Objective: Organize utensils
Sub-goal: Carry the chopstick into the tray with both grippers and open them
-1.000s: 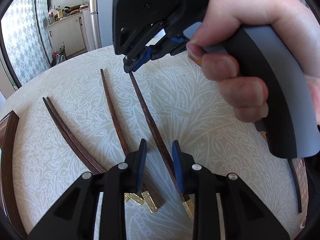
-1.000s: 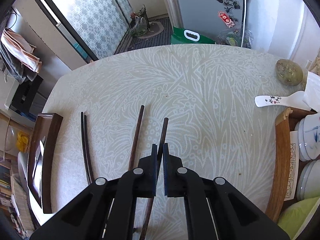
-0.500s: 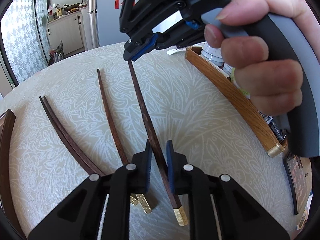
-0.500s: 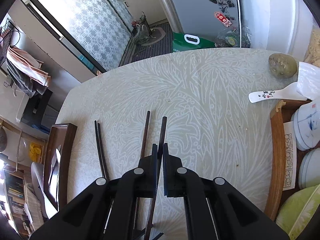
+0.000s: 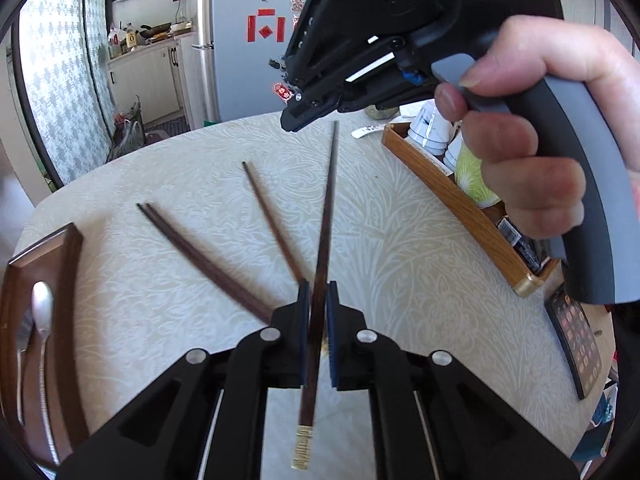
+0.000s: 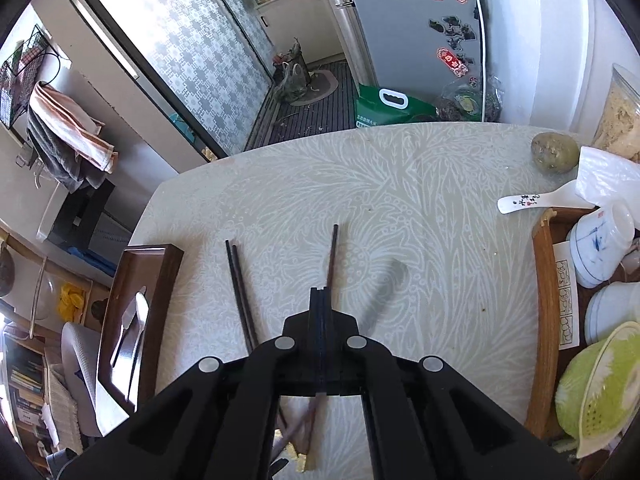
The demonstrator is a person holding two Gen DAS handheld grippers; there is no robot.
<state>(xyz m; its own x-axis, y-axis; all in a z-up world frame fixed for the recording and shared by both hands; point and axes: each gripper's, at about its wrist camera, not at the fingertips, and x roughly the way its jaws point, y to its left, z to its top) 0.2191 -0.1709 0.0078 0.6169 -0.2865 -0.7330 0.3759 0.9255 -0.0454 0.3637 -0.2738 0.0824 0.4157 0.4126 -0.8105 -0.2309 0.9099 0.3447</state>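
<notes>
One chopstick [image 5: 322,248] is now lifting off the patterned tablecloth [image 5: 400,248], clamped between the left gripper's [image 5: 317,300] blue pads; a second ago those pads were still spread around it. The right gripper [image 5: 296,122], which was pinching its far tip, is now hanging clenched on nothing just above that tip at upper centre, the right hand [image 5: 536,128] squeezing the trigger. A single chopstick [image 5: 272,224] and a pair [image 5: 200,256] are lying at centre left; spoons [image 5: 42,320] are resting in the dark tray [image 5: 70,280] at lower left.
</notes>
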